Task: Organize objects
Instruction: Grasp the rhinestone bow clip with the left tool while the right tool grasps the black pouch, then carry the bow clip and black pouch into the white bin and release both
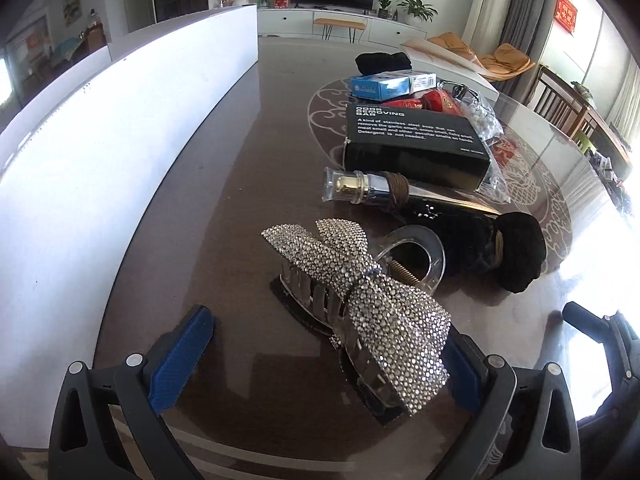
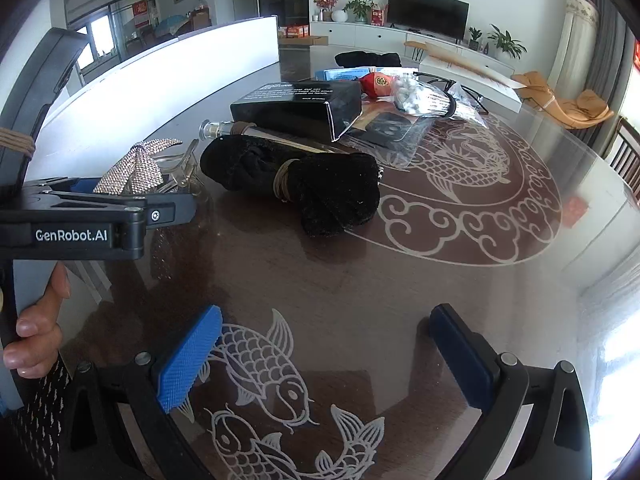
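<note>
A rhinestone bow hair clip (image 1: 360, 296) lies on the glass table between the fingers of my left gripper (image 1: 328, 364), which is open around it; its right end rests against the right pad. The clip also shows in the right wrist view (image 2: 136, 172), with the left gripper (image 2: 120, 204) beside it. Behind it lie a black velvet pouch (image 1: 500, 248), a glass perfume bottle (image 1: 360, 188) and a black box (image 1: 416, 140). My right gripper (image 2: 324, 356) is open and empty over the fish pattern.
A white panel (image 1: 120, 128) stands along the table's left side. Farther back lie a blue box (image 1: 384, 86), a red item (image 1: 432, 102), a plastic bag of beads (image 1: 486, 124) and a black cloth (image 1: 382, 62). The table edge curves at the right.
</note>
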A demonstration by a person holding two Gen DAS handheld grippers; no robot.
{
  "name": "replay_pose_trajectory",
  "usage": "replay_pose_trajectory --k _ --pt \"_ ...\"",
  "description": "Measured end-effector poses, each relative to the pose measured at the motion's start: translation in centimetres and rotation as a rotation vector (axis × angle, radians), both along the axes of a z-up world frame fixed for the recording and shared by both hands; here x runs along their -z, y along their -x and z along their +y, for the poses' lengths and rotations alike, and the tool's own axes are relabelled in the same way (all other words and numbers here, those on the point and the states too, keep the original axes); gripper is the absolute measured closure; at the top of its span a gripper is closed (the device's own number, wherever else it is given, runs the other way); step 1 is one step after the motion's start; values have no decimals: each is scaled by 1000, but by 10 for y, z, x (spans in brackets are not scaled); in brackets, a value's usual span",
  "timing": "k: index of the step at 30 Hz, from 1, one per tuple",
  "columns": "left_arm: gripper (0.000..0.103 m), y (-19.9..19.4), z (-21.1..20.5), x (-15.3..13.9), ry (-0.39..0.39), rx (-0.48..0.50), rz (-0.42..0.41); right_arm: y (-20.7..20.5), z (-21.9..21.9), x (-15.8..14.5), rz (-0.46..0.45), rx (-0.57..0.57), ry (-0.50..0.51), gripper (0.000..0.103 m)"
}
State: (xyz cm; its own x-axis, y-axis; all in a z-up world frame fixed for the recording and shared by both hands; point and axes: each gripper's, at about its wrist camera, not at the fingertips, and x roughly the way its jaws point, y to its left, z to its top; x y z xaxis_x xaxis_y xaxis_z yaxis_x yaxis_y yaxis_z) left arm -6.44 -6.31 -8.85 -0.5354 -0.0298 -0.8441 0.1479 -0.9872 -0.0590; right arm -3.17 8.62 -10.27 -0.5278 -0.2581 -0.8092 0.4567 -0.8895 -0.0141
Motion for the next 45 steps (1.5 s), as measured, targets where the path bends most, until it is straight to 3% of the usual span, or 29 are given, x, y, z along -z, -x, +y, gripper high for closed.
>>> replay_pose_trajectory --k 7,13,19,22,23,26,28,30,34,37,40,41,42,45 --pt "0 -13 -24 4 54 17 13 0 0 0 1 1 0 0" --pt "0 -8 -13 -4 -77 87 31 -1 0 0 2 1 1 0" --pt "0 22 -1 1 24 63 17 -1 1 0 3 3 1 0" --pt "0 28 -9 0 4 66 22 -3 1 -1 5 4 2 0" --pt "2 28 -13 -1 3 66 25 -3 1 -1 5 4 2 0" --pt "51 21 -15 -6 57 98 64 -2 1 -1 -5 -3 -1 0" --pt "55 12 -15 -7 80 131 82 2 -3 -5 -43 -41 -14 1" --pt "55 -2 -15 -7 81 170 101 7 -10 -18 -20 -109 -24 20" --pt "55 -29 -11 -7 32 221 129 30 -41 -39 0 -271 -96 21" --pt "55 -39 -12 -7 -12 207 134 46 -65 -35 5 -357 -176 21" --pt "55 -45 -16 -8 -50 205 125 54 -77 -25 -57 -399 -186 22" --pt "55 -46 -17 -8 -56 202 125 55 -77 -23 -89 -390 -193 32" --pt "55 -48 -19 -9 -61 199 128 54 -76 -22 -127 -368 -204 51" --pt "55 -55 -24 -8 -83 193 131 50 -67 -32 -260 -312 -131 59"
